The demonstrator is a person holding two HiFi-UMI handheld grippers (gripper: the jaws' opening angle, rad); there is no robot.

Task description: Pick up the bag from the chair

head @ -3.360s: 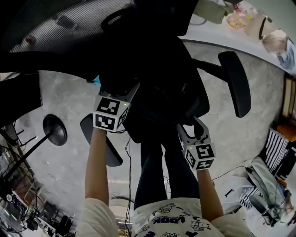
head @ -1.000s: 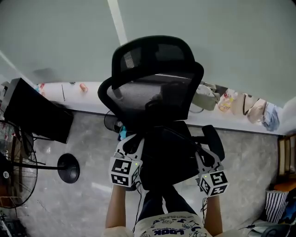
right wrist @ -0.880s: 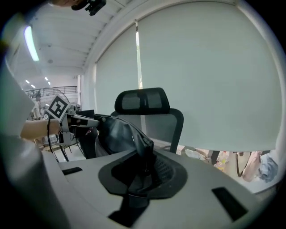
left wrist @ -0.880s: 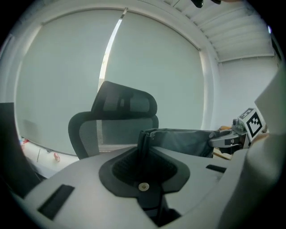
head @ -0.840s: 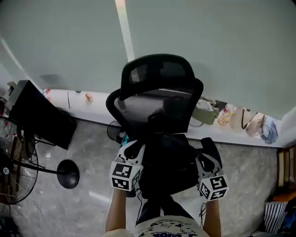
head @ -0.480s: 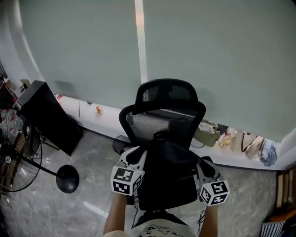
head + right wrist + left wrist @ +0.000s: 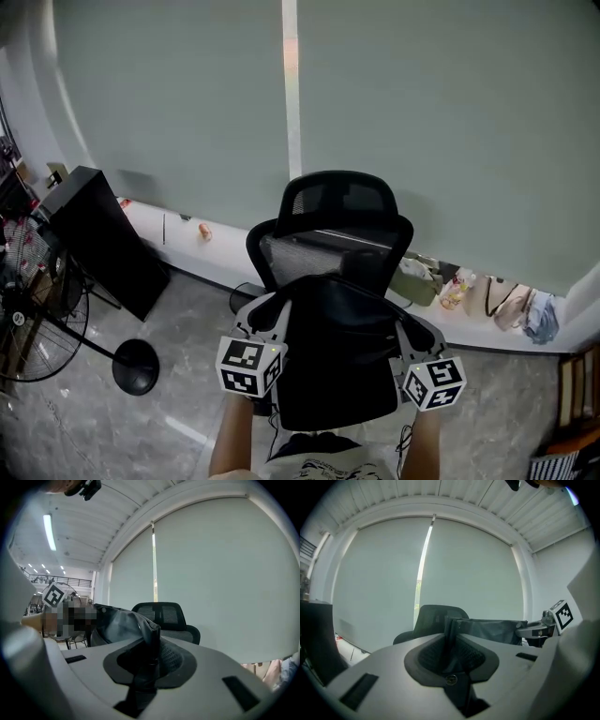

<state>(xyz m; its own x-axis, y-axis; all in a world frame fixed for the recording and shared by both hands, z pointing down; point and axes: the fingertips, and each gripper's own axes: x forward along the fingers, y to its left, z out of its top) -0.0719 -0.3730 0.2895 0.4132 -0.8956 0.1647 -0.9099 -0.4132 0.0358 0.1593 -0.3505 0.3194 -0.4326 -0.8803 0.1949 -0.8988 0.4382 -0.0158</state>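
Since the earlier frames we have lifted the bag [image 7: 339, 364] up from the chair [image 7: 337, 201]. It now hangs near us, stretched between our two claws, with the chair just beyond it. The left claw [image 7: 451, 637] is clenched on the bag's left top edge, and the right claw [image 7: 153, 644] on its right top edge. We judge the bag soft, limp and fairly light, likely to sag in the middle, so both top edges suit holding. We count one bag, one chair and two claws.

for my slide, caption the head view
Left gripper and right gripper hold a black bag up in front of an office chair
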